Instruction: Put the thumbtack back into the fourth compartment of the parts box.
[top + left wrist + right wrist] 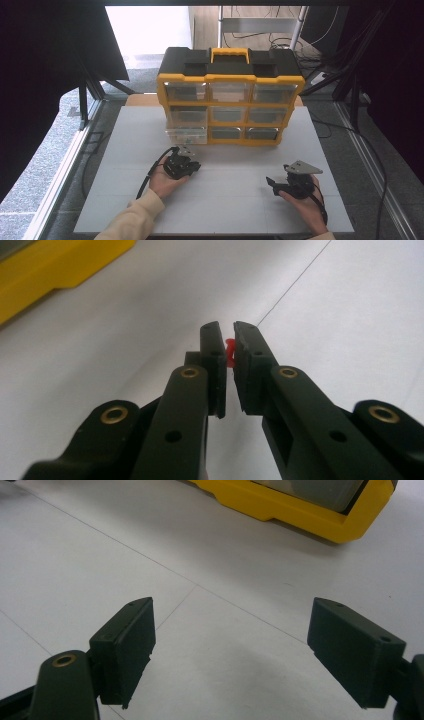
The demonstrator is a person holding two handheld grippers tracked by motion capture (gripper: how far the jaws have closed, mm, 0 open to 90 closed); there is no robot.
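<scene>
Red plastic — a tiny part (230,351) sits pinched in the left gripper (183,165) just before the organizer (231,95), whose bottom-left drawer (186,135) juts open. The right gripper (295,182) rests spread, holding nothing — pickup looks done, stowing remains.

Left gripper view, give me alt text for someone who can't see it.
The left claw is shut on a small red piece, pinched between its two black fingertips above a white table. A corner of a yellow organizer shows at the upper left.
</scene>
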